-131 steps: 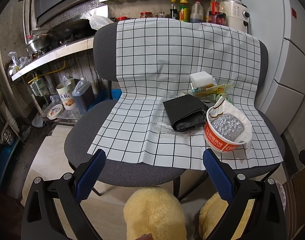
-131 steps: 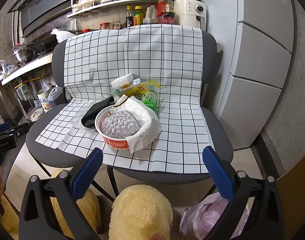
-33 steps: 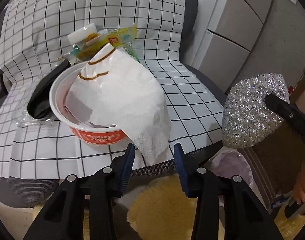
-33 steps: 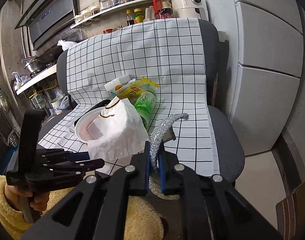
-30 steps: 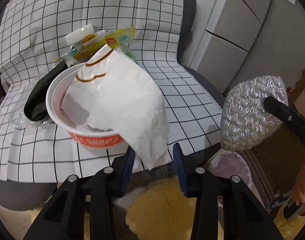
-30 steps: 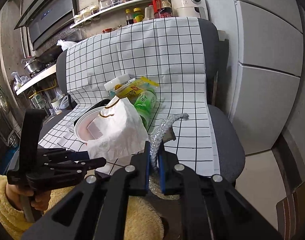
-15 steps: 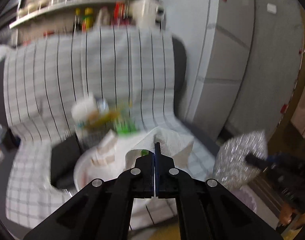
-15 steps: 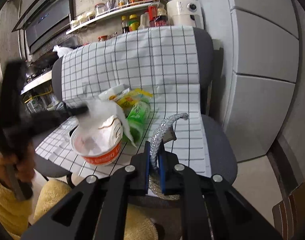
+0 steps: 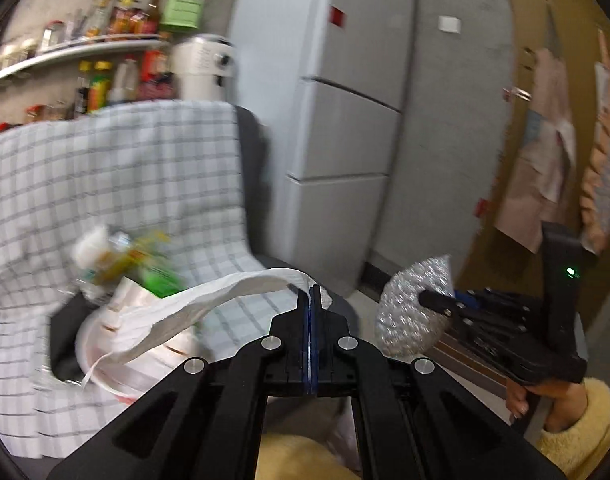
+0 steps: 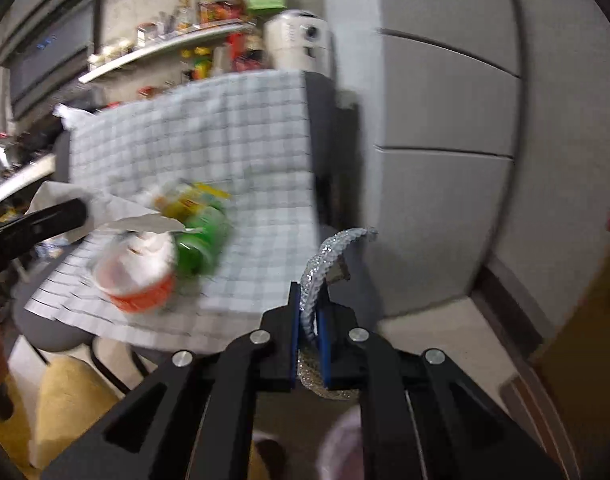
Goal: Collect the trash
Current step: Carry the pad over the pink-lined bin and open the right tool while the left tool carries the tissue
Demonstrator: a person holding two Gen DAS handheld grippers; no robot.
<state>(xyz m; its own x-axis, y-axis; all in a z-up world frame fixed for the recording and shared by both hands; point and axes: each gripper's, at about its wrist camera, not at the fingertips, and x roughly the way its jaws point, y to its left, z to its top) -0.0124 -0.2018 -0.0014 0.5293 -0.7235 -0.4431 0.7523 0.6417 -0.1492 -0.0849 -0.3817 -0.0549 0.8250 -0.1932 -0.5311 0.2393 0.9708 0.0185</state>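
Observation:
My left gripper (image 9: 311, 300) is shut on a corner of a white paper napkin (image 9: 209, 300). The napkin hangs lifted, trailing down into a red-and-white noodle cup (image 9: 105, 364) on the chair. In the right wrist view the same napkin (image 10: 121, 210) shows at the left gripper (image 10: 79, 210), above the cup (image 10: 137, 280). My right gripper (image 10: 309, 316) is shut on a silver bubble-foil piece (image 10: 325, 256), held off the chair's right edge; the left wrist view has that foil (image 9: 409, 316) to the right. A green bottle (image 10: 201, 240) and yellow wrappers lie behind the cup.
A checked cloth (image 9: 117, 184) covers the grey chair (image 10: 329, 152). A grey fridge (image 10: 445, 128) stands right of the chair. A pale pink bag (image 10: 341, 452) sits on the floor below my right gripper. A black pouch (image 9: 63, 336) lies left of the cup.
My left gripper shut on the napkin's edge and rose, pulling the napkin up off the cup. My right gripper carried the silver foil rightward, away from the chair.

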